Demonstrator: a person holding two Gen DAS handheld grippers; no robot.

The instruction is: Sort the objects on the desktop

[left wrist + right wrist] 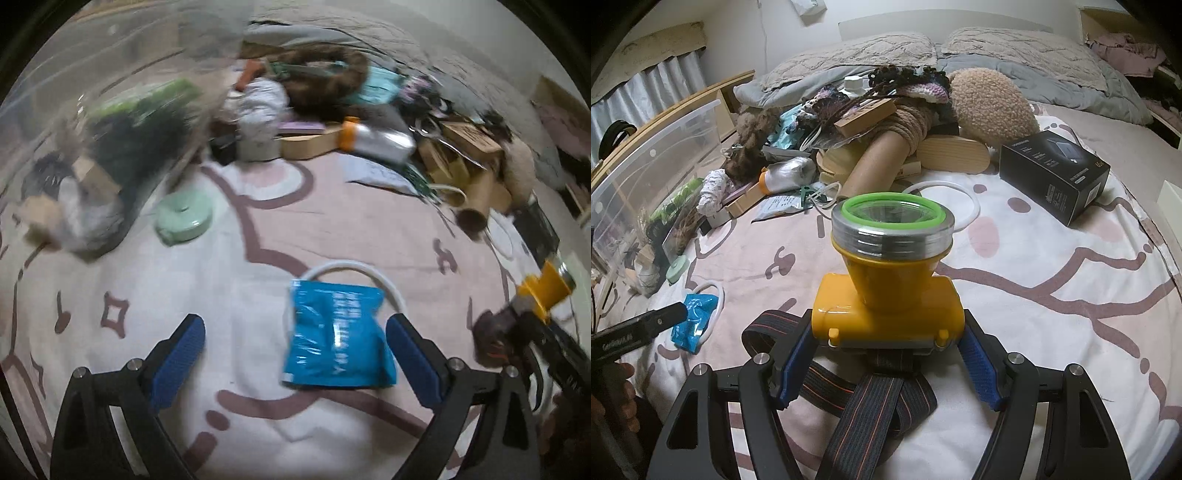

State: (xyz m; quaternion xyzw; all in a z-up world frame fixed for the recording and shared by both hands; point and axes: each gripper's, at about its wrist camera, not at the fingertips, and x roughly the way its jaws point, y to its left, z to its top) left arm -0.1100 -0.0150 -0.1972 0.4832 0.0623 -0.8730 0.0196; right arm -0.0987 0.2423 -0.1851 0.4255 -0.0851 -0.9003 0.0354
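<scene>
A blue plastic packet [334,336] lies on the pink-and-white blanket [258,229], on top of a white ring [354,267]. My left gripper [295,332] stands open around it, the right blue pad close beside the packet, the left pad well apart. In the right wrist view my right gripper [888,343] is shut on a yellow headlamp [886,280] with a green-rimmed lens; its striped strap [879,402] hangs below the fingers. The left gripper [646,325] and the blue packet [694,321] show at the left edge. The headlamp [543,291] appears at the far right of the left wrist view.
A clear plastic bin [646,177] holding several things stands at the left. A mint round case [183,218] lies near it. A pile of clutter [857,129] with cardboard tubes, rope and a plush fills the back. A black box [1054,173] lies at right, a white ring [960,206] beside it.
</scene>
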